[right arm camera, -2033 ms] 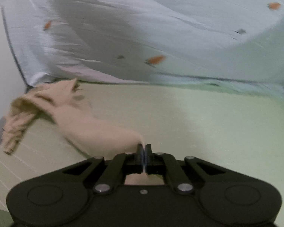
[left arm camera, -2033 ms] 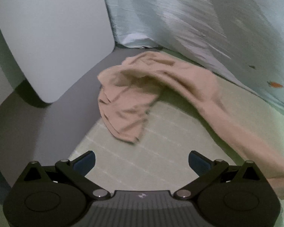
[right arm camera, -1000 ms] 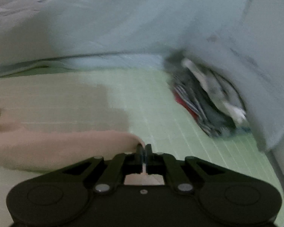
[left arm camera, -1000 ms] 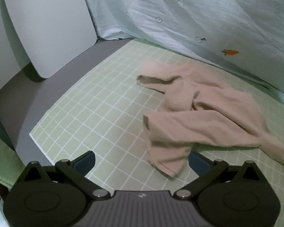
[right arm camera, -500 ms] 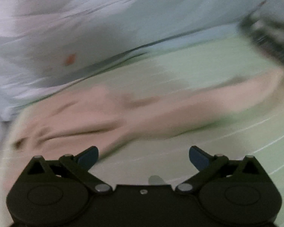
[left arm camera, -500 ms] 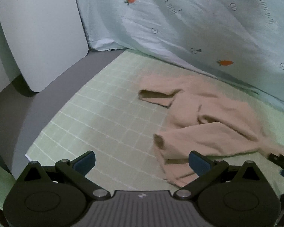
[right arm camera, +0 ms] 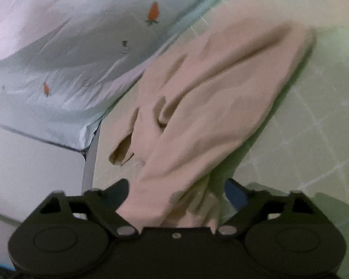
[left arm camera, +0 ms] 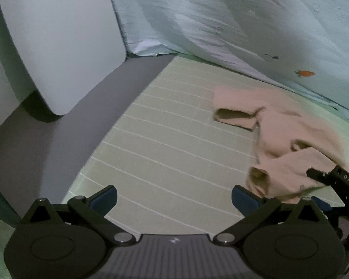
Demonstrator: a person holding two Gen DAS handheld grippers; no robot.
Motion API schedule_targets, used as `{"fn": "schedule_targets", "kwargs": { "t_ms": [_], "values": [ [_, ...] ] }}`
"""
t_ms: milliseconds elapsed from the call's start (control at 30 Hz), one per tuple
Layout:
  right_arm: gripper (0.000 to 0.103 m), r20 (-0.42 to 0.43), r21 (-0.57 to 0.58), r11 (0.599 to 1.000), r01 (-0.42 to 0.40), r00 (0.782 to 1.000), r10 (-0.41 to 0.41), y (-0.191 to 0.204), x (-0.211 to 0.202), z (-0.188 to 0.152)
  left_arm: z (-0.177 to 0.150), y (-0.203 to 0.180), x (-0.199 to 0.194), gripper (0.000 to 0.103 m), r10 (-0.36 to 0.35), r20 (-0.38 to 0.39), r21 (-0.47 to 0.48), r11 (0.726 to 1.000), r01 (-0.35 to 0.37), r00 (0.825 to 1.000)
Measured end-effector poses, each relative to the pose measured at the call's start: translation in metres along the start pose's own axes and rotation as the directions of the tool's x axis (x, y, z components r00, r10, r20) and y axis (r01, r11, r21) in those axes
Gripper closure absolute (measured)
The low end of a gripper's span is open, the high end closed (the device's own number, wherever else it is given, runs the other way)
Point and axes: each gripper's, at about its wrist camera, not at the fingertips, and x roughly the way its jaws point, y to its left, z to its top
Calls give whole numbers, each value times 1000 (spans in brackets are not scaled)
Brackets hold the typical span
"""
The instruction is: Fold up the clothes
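A beige long-sleeved garment (left arm camera: 288,144) lies crumpled on the green checked mat (left arm camera: 165,144), right of centre in the left wrist view. My left gripper (left arm camera: 174,197) is open and empty over bare mat, left of the garment. My right gripper (right arm camera: 176,194) is open, and a sleeve end of the garment (right arm camera: 211,97) lies between its spread fingers. The right gripper also shows at the right edge of the left wrist view (left arm camera: 332,181), at the garment's near edge.
A pale blue sheet with carrot prints (left arm camera: 244,18) hangs along the back of the mat. A white board (left arm camera: 58,41) stands at the left on a grey surface (left arm camera: 39,144). The mat's left edge runs beside that grey strip.
My right gripper let go of the garment, opened, and swung round to its near sleeve. The garment was dragged right and spread out on the mat. My left gripper stayed open.
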Motion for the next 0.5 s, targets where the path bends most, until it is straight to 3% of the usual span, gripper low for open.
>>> {"fn": "schedule_targets", "kwargs": {
  "t_ms": [33,100,200,500],
  "values": [
    [33,-5,22,1000,7,1000,-6,1,6,-2,2,6,1,0,4,4,-1,1000,-4,1000],
    [47,3,39,999,27,1000,-27,3,12,-7,5,15,3,0,10,11,4,1000,-10,1000],
    [57,39,46,998,50,998,-52,7,12,-11,7,26,4,0,18,15,9,1000,-18,1000],
    [53,91,52,990,134,986,-139,12,15,-5,4,30,7,0,-2,0,22,1000,2,1000]
  ]
}}
